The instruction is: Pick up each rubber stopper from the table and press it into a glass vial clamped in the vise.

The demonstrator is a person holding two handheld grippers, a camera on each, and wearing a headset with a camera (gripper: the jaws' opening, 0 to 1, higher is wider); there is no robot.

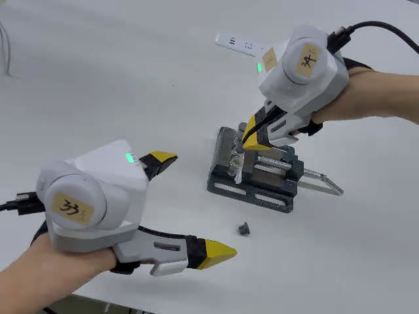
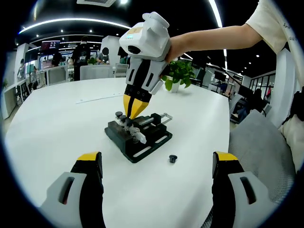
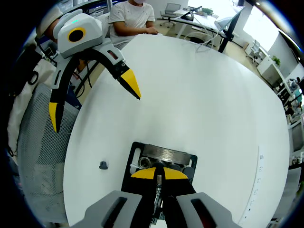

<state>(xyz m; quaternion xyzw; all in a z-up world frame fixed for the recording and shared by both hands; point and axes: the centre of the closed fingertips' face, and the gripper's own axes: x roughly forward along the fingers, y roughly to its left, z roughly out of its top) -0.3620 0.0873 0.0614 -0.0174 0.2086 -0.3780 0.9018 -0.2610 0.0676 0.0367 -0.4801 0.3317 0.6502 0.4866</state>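
Observation:
A black vise stands right of centre on the white table, with clear glass vials clamped in it. In the left gripper view, dark stoppers sit on top of the vials in the vise. My right gripper is shut, its yellow tips pressed together right over the vials; I see nothing held between them. One loose dark rubber stopper lies in front of the vise. My left gripper hovers open at the near left, holding nothing.
A flat white strip lies at the far side of the table beyond the right gripper. The vise's screw handle sticks out to the right. A person sits past the table's far edge.

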